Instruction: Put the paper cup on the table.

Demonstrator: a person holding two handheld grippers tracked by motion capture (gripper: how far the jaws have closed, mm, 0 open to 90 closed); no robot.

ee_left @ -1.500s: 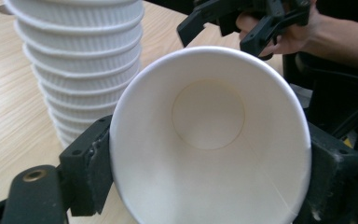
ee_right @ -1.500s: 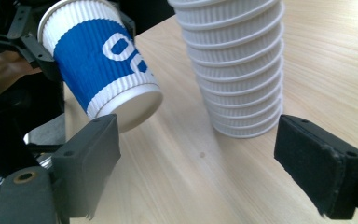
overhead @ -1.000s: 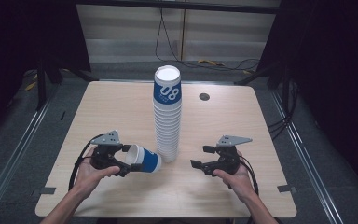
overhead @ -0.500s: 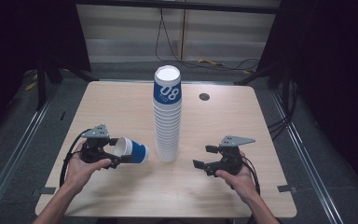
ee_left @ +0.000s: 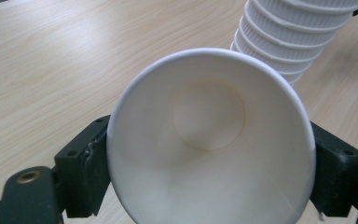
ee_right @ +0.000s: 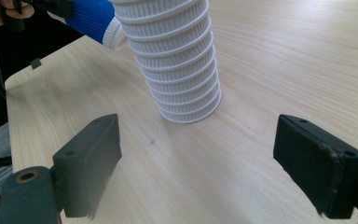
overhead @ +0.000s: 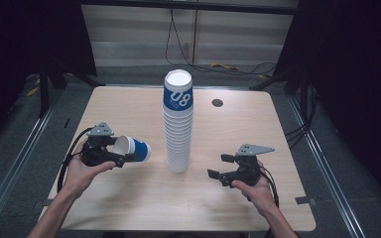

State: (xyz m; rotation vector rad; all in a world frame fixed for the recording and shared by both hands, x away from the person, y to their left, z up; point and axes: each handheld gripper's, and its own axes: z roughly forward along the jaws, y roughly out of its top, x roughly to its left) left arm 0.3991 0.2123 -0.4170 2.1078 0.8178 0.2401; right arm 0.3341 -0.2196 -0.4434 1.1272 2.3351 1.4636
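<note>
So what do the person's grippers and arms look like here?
Both the left gripper and the right gripper are black, each with two blocky jaws, a grey three-cornered plate on top and a black cable trailing back. A brass-coloured ring is set into each body. Forearms are bare, no sleeves in view.

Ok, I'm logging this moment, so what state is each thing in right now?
Single cup: on its side, clamped at the rim, empty.
Cup stack: upright on the table, upside down, untouched.
Left gripper: shut on the single cup.
Right gripper: open, holding nothing, aimed at the stack's base.
</note>
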